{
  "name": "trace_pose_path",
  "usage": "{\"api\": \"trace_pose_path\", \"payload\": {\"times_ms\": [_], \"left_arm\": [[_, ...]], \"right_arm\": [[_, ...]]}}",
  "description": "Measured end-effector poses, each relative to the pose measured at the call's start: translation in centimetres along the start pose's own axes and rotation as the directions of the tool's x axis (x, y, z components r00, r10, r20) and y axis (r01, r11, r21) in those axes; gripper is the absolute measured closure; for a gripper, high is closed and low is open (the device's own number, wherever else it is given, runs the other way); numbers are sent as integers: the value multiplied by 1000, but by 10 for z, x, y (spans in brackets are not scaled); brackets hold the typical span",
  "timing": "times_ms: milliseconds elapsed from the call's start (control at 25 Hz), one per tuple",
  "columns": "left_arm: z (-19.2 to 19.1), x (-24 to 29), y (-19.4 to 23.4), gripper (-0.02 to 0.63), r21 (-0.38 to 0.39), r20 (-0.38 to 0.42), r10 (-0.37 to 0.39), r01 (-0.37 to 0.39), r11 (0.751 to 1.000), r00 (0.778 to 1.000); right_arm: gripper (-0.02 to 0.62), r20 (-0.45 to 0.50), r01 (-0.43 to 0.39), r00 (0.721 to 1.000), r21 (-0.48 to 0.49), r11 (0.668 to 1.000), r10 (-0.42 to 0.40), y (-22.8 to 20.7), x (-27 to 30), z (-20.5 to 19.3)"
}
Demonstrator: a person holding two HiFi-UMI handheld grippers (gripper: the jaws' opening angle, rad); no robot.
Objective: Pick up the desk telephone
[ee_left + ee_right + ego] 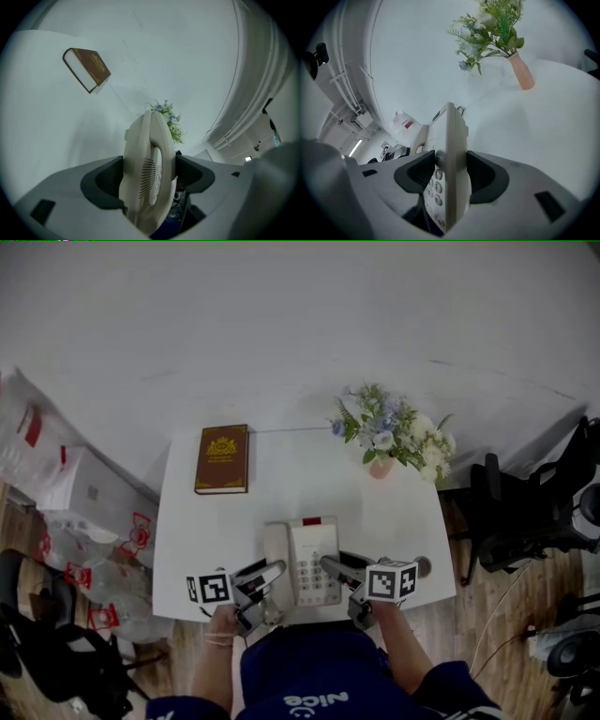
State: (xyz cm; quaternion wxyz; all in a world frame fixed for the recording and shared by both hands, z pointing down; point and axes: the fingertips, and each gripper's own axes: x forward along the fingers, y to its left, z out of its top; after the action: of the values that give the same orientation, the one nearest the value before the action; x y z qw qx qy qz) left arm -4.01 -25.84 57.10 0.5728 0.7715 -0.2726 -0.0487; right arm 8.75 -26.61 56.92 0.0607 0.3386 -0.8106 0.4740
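Note:
The cream desk telephone (pixel 304 560) sits at the front middle of the white table (pixel 272 493), handset on its left side. My left gripper (pixel 269 575) is shut on the phone's left edge; in the left gripper view the handset side (pixel 149 173) is clamped between both dark pads. My right gripper (pixel 334 567) is shut on the phone's right edge; in the right gripper view the keypad body (pixel 446 173) stands edge-on between the jaws. Whether the phone rests on the table or is lifted off it, I cannot tell.
A brown book (pixel 223 458) lies at the table's back left. A pink vase of flowers (pixel 384 442) stands at the back right. Plastic bags (pixel 89 549) crowd the floor on the left, and black office chairs (pixel 525 507) stand on the right.

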Motion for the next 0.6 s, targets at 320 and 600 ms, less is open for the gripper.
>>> {"api": "trace_pose_path", "payload": {"times_ms": [320,600], "left_arm": [[4,-23,-38,244,81,40,-52,49,996,998],[8,-38,-61,244,156,33,-82,76,985,996]], "right_arm": [[365,91,-17,996,-33,999,20,39,-20,3],[365,145,-25,989,-84,996,37,65,-33,9]]}}
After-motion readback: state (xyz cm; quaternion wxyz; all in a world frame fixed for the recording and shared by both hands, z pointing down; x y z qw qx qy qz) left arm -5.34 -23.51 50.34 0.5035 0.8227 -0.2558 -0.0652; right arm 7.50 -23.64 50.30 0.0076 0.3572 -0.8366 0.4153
